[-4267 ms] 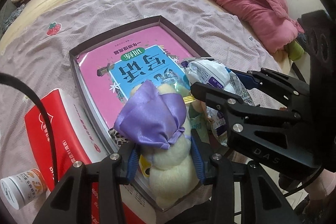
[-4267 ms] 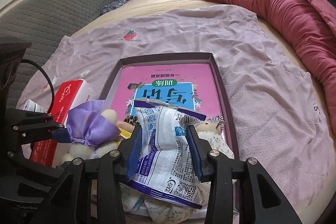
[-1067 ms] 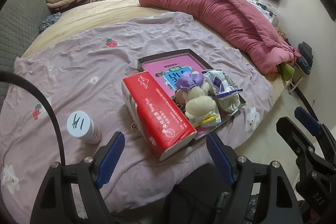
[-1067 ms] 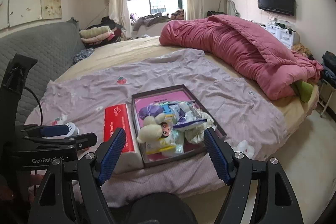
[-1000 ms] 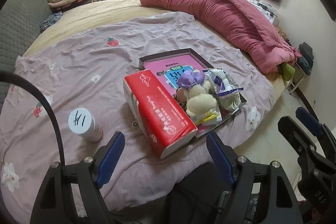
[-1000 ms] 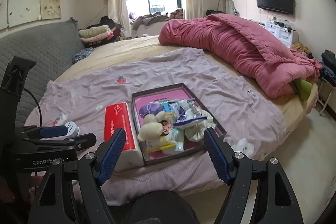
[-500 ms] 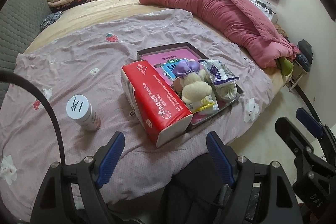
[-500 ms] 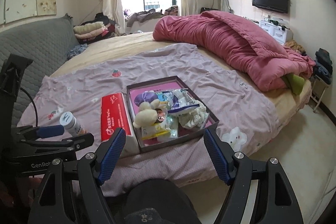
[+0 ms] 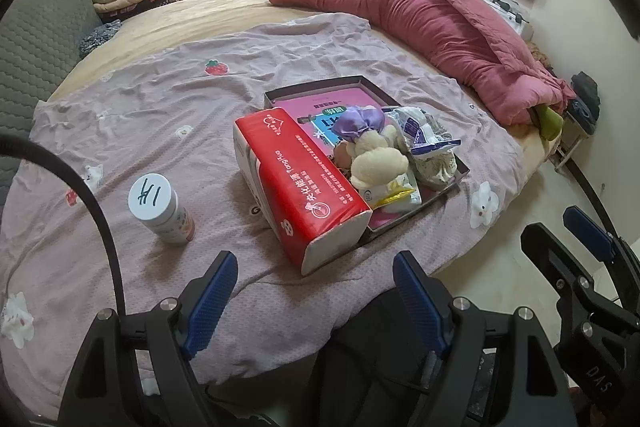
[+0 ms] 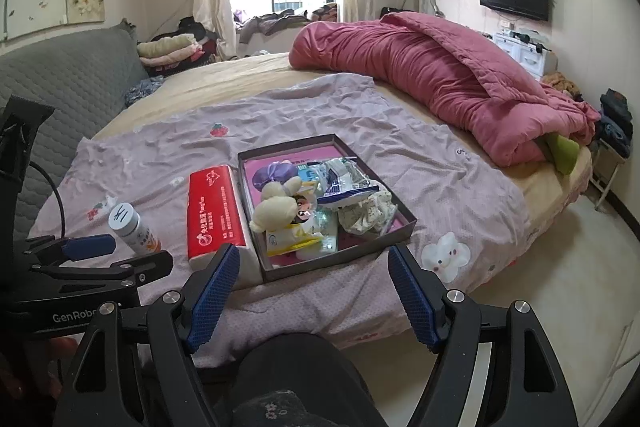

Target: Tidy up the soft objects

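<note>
- Both tools are pulled back off the edge of the bed, jaws spread wide, nothing in either. Left tool [image 9: 314, 291], right tool [image 10: 312, 289].
- Straight ahead of the right tool sits the shallow box [image 10: 404, 227] with the soft stuff piled inside: plush doll [image 10: 276, 207], snack bag [image 10: 344, 179], a floral cloth bundle [image 10: 366, 213].
- From the left tool the box is ahead and off to the right, with the red tissue pack [image 9: 304, 183] in the way. Its long side runs along the box's left wall, touching it.
- Small bottle [image 9: 160, 207] stands further left, apart from the rest.
- My guess: if the tissue pack is next, the left tool is nearer and should grab it across the short side.
</note>
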A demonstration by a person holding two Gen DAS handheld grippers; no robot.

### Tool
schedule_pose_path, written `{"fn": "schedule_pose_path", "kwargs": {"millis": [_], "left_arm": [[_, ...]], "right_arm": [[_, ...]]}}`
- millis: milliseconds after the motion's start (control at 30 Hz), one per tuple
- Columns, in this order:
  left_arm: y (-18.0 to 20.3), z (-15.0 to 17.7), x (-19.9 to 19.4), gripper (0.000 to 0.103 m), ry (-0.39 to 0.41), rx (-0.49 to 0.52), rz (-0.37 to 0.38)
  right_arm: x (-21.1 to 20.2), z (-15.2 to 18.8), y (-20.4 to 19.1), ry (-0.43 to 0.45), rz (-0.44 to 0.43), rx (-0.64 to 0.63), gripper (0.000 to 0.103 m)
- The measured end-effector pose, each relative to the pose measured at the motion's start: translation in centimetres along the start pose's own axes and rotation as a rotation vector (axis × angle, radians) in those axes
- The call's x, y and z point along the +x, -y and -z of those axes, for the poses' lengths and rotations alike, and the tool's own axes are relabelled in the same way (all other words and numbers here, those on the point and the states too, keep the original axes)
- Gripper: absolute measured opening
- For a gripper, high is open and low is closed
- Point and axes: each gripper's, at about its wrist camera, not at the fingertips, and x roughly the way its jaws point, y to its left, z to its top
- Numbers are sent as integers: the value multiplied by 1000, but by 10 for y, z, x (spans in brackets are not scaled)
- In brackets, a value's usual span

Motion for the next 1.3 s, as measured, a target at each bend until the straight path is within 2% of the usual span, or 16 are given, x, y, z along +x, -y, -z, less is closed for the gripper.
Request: {"fn": "schedule_pose_path", "kwargs": {"millis": [733, 1300], "left_arm": [[-1, -3, -4, 80, -14, -8, -28], [-2, -3, -8, 80, -33, 2, -48]], "right_arm": [[14, 1, 11, -54, 10, 41, 78], [17, -3, 12, -84, 34, 24, 78]]}}
